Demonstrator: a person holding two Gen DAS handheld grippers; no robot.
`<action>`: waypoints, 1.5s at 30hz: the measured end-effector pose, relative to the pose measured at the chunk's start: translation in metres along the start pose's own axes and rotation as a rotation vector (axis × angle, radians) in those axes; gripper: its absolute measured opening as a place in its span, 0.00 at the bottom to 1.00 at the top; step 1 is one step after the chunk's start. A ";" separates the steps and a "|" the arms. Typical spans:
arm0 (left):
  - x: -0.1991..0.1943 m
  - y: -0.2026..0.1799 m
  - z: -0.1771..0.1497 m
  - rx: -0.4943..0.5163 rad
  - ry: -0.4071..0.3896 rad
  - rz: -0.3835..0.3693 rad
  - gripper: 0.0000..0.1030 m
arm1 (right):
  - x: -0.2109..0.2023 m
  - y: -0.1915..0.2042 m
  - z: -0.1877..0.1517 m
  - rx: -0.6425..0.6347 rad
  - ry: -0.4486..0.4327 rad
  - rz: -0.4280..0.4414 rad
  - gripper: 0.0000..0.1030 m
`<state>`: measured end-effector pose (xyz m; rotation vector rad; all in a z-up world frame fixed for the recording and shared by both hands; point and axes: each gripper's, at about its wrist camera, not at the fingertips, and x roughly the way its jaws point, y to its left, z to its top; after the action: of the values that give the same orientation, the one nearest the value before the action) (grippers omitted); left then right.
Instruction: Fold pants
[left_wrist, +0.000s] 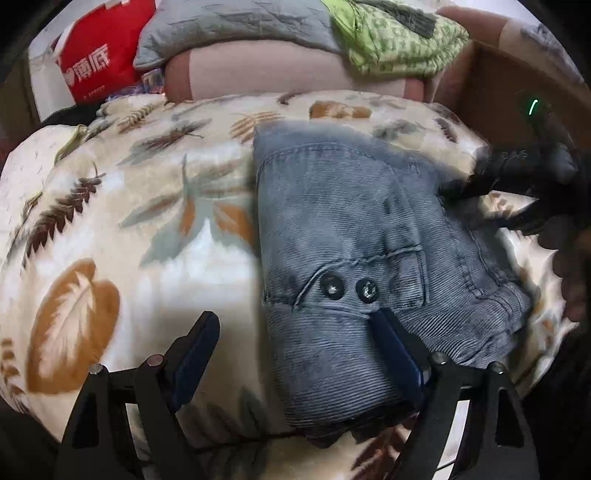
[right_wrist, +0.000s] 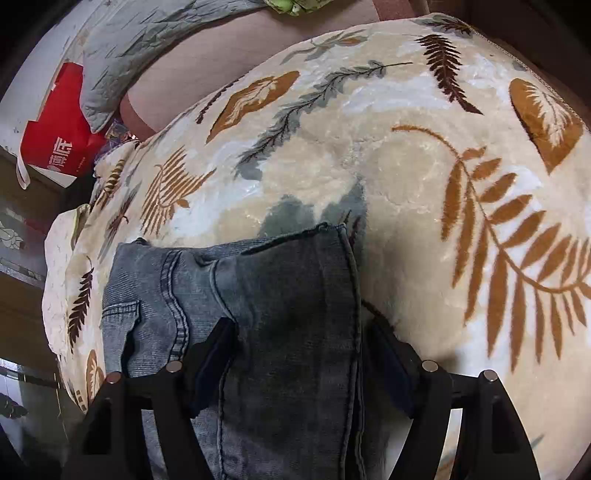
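Note:
Blue-grey pants (left_wrist: 351, 240) lie folded into a thick bundle on a cream blanket (left_wrist: 147, 221) printed with leaves. Two metal buttons on the waistband face up. My left gripper (left_wrist: 295, 328) is open at the bundle's near edge. One of its fingers (left_wrist: 388, 332) is over the waistband and the other is over bare blanket. In the right wrist view the pants (right_wrist: 277, 295) run between the fingers of my right gripper (right_wrist: 301, 332). It is open, with the pads clear of the cloth on both sides. The right gripper (left_wrist: 472, 199) also shows dark and blurred at the pants' far right edge.
Behind the blanket (right_wrist: 406, 166) lie a grey quilted pillow (left_wrist: 229, 26), a green patterned cloth (left_wrist: 399, 40) and a red bag (left_wrist: 99, 55). A brown cardboard box (left_wrist: 498, 85) stands at the back right. The blanket's right half lies bare in the right wrist view.

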<state>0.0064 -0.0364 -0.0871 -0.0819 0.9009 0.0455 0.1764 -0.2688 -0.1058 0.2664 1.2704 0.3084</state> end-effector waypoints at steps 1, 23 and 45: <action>-0.002 0.000 0.001 0.007 0.003 0.004 0.84 | -0.008 0.004 -0.003 0.001 -0.004 -0.008 0.75; -0.005 -0.010 -0.005 0.080 -0.036 0.077 0.84 | -0.051 -0.026 -0.073 0.072 0.066 0.326 0.63; 0.001 0.001 0.003 0.077 0.006 -0.014 0.84 | 0.103 0.216 0.069 -0.574 0.476 -0.245 0.35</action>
<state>0.0093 -0.0348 -0.0864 -0.0165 0.9067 -0.0030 0.2529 -0.0319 -0.1007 -0.4767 1.5989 0.5287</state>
